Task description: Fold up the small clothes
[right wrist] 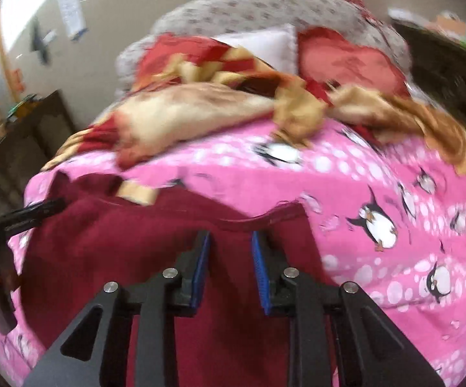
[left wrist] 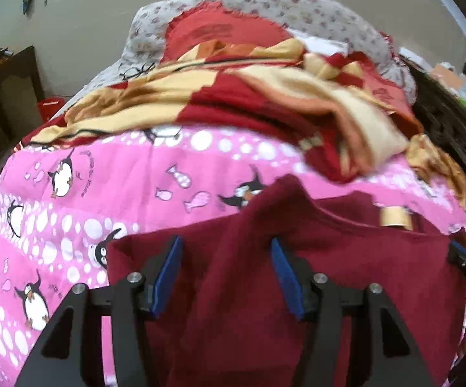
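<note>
**Maroon garment spread on the bed, both grippers poised over its near part**

The dark maroon knit garment lies spread on the pink penguin-print quilt that covers the bed, toward the near edge. Its neckline with a tan label points to the far side. A ridge of cloth rises at its far left corner, so it is not yet lying flat.

The left gripper hangs over the garment's left part with its blue pads wide apart; cloth runs between them but is not pinched. The right gripper sits over the right part, near the right hem, its pads apart with a narrower gap and nothing clamped.

My reading is that this is the start of a fold: the garment is laid out and no crease shows. The next move probably calls for each gripper to close on an edge or corner, taking the garment alone and not the quilt beneath.

Room is fair. Open quilt extends left and right of the garment. On the far side, a rumpled red and gold blanket lies near the neckline, limiting space there. Both views are blurred, so fine edges are uncertain.
</note>
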### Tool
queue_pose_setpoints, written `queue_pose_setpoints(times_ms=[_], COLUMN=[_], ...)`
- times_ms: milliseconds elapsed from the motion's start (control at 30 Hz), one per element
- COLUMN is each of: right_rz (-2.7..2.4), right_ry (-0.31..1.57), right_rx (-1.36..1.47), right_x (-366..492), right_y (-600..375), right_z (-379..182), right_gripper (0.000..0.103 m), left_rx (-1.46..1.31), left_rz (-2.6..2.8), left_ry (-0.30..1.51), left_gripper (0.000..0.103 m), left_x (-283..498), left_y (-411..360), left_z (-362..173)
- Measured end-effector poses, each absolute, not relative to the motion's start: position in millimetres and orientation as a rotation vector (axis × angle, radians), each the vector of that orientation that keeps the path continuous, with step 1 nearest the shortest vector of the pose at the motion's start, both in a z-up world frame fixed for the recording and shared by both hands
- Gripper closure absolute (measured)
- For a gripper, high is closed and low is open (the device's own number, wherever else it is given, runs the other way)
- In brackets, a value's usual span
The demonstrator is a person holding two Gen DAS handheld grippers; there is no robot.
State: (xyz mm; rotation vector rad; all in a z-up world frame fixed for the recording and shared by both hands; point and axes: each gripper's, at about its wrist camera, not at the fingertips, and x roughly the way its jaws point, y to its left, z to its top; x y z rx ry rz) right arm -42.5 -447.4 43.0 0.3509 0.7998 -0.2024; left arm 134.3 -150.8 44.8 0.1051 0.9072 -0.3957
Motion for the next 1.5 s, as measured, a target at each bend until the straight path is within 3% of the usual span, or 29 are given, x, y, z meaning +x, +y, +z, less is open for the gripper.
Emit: queue_pose_setpoints(times_ms=[67, 467, 633, 767, 1033, 1500], right_rz=[-0.195, -0.219, -0.262, -0.278, -0.216, 0.102], right_ry=[0.784, 0.709, 0.866, 0.860, 0.796, 0.829], right_rx=[0.403, 0.427, 0.427, 0.398, 0.305, 0.288], right_x=[-43, -83, -69, -70, -72, 8], right_y=[-457, -458, -466, -462, -421, -312], right_z=[34, 67, 32, 44, 86, 88], right_gripper=[0.064, 0.063, 0.063, 0.063, 0.063, 0.063], left_rx=[0.103, 0.095, 0.103, 0.125, 0.130, -0.026], left_rz=[-0.387, -0.386, -0.373, -0.368, -0.362, -0.384], left_ry=[0.875, 0.853, 0.853, 0.854, 0.868, 0.943], left_gripper=[0.026, 0.025, 0.025, 0.025, 0.025, 0.025], left_x=[135, 131, 128, 125, 113, 56], left_y=[-147, -144, -145, -145, -135, -53], left_z=[41, 41, 41, 44, 51, 49])
